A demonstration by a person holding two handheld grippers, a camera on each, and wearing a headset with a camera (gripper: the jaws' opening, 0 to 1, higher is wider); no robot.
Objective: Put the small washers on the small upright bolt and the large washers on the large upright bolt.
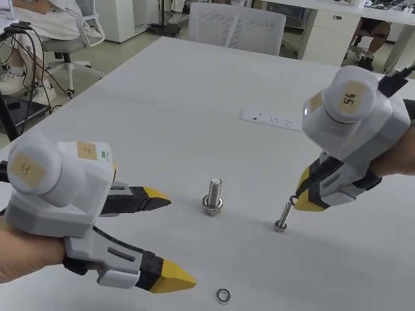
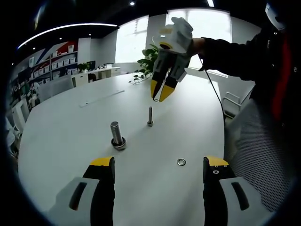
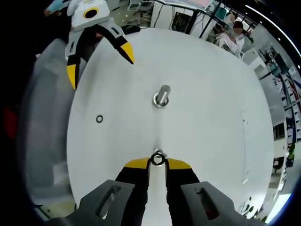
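The large bolt (image 1: pixel 213 194) stands upright mid-table with a washer round its base; it also shows as the large bolt (image 2: pixel 116 133) and the large bolt (image 3: pixel 162 94). To its right stands the thin small bolt (image 1: pixel 283 216) (image 2: pixel 150 116). My right gripper (image 1: pixel 303 199) (image 3: pixel 158 163) is shut on a small washer (image 3: pixel 157 159), held just above the small bolt's top. My left gripper (image 1: pixel 165 237) (image 2: pixel 159 163) hovers open and empty at the near left. A loose washer (image 1: pixel 223 296) (image 2: pixel 181 162) (image 3: pixel 99 118) lies flat near the front edge, just ahead of the left gripper's jaws.
A white power strip (image 1: pixel 272 120) lies beyond the bolts. A mesh chair (image 1: pixel 237 29) stands at the table's far edge, and a person sits at the far left (image 1: pixel 48 19). The table's left edge (image 1: pixel 78 91) runs diagonally.
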